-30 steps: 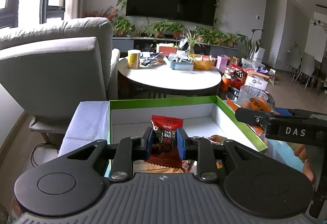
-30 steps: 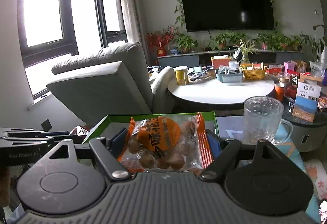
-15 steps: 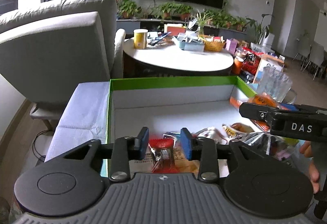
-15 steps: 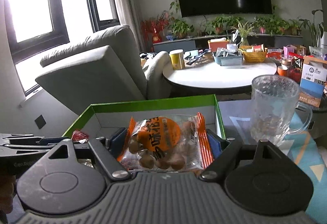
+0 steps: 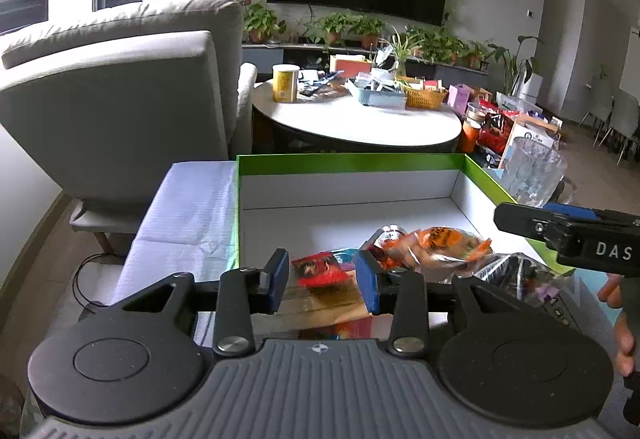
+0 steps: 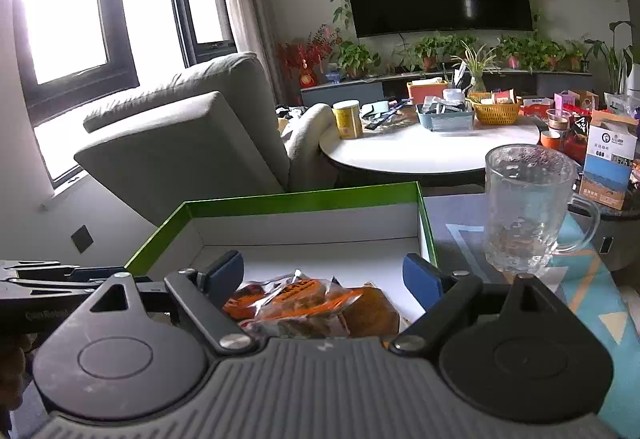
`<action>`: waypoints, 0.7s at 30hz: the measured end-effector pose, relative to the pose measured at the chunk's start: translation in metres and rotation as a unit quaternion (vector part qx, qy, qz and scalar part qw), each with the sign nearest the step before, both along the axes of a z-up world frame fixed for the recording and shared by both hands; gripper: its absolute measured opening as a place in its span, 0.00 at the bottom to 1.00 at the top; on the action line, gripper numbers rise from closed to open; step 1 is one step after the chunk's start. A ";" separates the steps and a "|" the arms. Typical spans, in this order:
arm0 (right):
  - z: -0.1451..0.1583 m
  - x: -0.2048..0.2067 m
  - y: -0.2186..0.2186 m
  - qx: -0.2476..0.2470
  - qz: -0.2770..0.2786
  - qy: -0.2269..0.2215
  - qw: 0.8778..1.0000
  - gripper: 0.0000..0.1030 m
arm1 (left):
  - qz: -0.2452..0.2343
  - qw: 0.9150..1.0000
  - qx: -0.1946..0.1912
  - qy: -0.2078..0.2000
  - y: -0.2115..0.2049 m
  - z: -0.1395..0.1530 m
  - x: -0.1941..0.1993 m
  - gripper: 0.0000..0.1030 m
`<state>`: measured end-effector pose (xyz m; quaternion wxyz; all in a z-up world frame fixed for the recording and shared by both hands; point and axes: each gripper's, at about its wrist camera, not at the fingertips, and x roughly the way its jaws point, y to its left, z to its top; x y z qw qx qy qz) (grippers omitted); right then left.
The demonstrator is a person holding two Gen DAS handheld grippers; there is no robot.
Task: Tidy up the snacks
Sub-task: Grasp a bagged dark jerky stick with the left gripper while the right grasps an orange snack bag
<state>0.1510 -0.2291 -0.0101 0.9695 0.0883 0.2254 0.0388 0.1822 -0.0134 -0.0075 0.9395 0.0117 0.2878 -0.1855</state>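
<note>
One green box (image 5: 352, 163), one glass mug (image 6: 528, 215), one red snack packet (image 5: 320, 271), one orange snack bag (image 6: 304, 303)

The far half of the box (image 5: 352, 217) lay bare; snack packets (image 5: 432, 243) crowded its near end, and a glass mug (image 6: 528, 211) stood just beside its right wall.

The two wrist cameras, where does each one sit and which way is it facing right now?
Left wrist: sits on the left hand-held gripper, looking along its open fingers into the green box; the right hand-held gripper and some fingers of the person's hand show at right.
Right wrist: sits on the right hand-held gripper, open over the orange snack bag; the left hand-held gripper shows at left.
Shared: green box, orange snack bag, glass mug, round table.
</note>
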 end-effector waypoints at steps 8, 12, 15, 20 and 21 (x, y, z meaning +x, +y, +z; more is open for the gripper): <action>0.008 -0.034 0.004 -0.010 0.002 -0.008 1.000 0.51 | 0.016 1.000 -0.008 -0.002 0.026 0.005 -0.034 0.34; 0.012 -0.048 0.006 -0.014 -0.001 -0.011 1.000 0.51 | 0.021 1.000 -0.007 0.012 0.037 -0.002 -0.050 0.34; 0.011 -0.061 0.008 -0.016 -0.001 -0.008 1.000 0.51 | 0.024 0.999 -0.006 0.031 0.042 -0.012 -0.062 0.34; 0.000 -0.077 0.013 -0.018 0.004 0.014 1.000 0.51 | 0.025 0.997 0.006 0.067 0.046 -0.035 -0.078 0.34; -0.003 -0.080 0.015 -0.018 0.006 0.021 1.000 0.51 | 0.025 0.997 0.008 0.073 0.047 -0.038 -0.080 0.34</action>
